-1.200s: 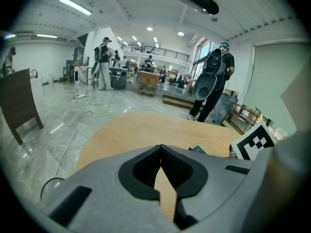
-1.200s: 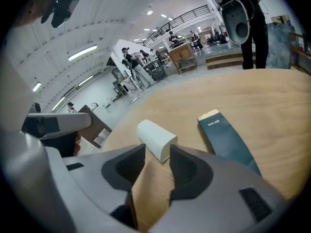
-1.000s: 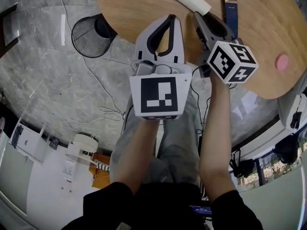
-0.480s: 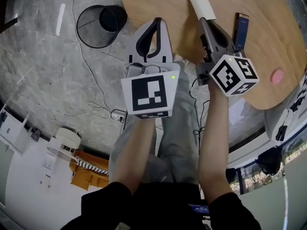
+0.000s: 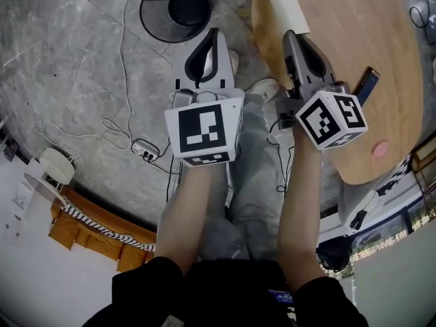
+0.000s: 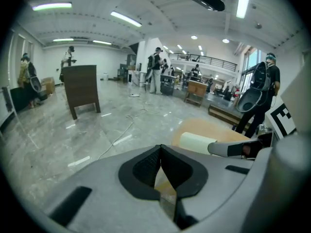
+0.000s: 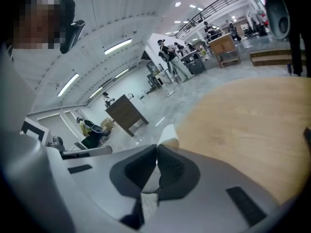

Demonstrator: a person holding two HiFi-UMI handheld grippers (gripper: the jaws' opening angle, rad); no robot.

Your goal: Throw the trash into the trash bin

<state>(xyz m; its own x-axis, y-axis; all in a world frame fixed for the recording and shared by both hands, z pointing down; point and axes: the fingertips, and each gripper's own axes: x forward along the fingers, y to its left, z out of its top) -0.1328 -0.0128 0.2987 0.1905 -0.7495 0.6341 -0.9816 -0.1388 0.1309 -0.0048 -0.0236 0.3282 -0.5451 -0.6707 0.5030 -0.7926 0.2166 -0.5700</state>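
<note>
Jaws of the right gripper (image 5: 290, 38) are pinching the white paper roll (image 5: 287, 8), which is pointing to 12 o'clock. Left gripper (image 5: 212, 35) jaws are pressing together on nothing. The trash bin (image 5: 151, 24) is sitting at 9 o'clock from the roll, nearer the left gripper.

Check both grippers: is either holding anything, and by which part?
The right gripper pinches the white paper cylinder by its near end. The left gripper, fingers shut, holds nothing.
</note>
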